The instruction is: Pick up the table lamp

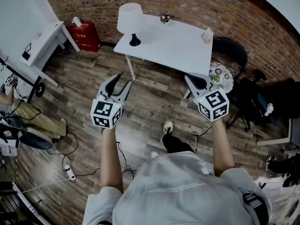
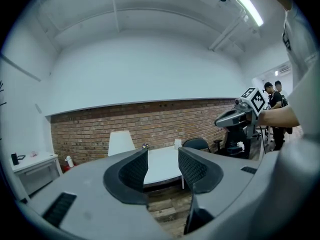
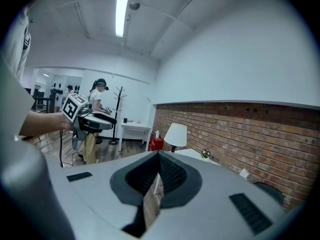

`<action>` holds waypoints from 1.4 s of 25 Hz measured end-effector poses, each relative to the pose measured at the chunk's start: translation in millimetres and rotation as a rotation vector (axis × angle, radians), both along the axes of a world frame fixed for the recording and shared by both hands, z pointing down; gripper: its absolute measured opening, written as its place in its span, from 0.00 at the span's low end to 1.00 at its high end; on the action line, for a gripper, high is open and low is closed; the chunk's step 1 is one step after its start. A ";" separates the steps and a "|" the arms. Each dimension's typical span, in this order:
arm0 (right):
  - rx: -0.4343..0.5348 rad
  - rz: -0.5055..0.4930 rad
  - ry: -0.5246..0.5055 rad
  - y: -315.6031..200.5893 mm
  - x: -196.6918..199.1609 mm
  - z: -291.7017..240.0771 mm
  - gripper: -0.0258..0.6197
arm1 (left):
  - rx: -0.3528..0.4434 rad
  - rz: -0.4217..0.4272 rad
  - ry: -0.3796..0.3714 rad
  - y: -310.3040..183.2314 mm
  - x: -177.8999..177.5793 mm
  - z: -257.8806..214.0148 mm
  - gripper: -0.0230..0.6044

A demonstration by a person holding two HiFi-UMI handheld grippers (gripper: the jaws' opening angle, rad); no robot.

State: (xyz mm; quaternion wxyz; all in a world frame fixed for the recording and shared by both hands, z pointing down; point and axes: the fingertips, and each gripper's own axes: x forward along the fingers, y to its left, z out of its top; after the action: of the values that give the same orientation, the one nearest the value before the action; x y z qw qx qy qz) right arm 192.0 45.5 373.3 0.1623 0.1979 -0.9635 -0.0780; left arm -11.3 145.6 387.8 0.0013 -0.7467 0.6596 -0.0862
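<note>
The table lamp has a white shade and a black base and stands upright on the left end of the white table. It also shows as the lamp in the left gripper view and the lamp in the right gripper view. Both grippers hang over the wooden floor, well short of the table. My left gripper is open and empty, its jaws parted. My right gripper is shut on nothing, its jaws meeting at the tips.
A small flower pot and a white card holder also sit on the table. A black chair and a round patterned stool stand at its right. A red box and white desk are at left. Cables and a power strip lie on the floor.
</note>
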 end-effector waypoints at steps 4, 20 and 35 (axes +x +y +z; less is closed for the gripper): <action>0.005 0.005 -0.007 -31.4 -14.0 4.4 0.04 | -0.023 -0.002 -0.006 -28.0 -12.4 10.0 0.34; -0.024 -0.053 -0.048 -266.3 -119.6 8.5 0.04 | 0.019 -0.134 -0.024 -248.6 -123.0 11.0 0.33; -0.103 -0.071 0.013 -350.0 -200.4 49.1 0.04 | -0.134 -0.129 0.032 -329.2 -198.8 90.2 0.33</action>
State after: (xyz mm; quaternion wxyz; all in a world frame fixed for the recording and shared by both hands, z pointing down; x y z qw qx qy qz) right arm -8.4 -304.5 422.4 0.1758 0.1542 -0.9716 -0.0354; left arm -210.1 -183.6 477.9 -0.0647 -0.7025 0.6989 -0.1181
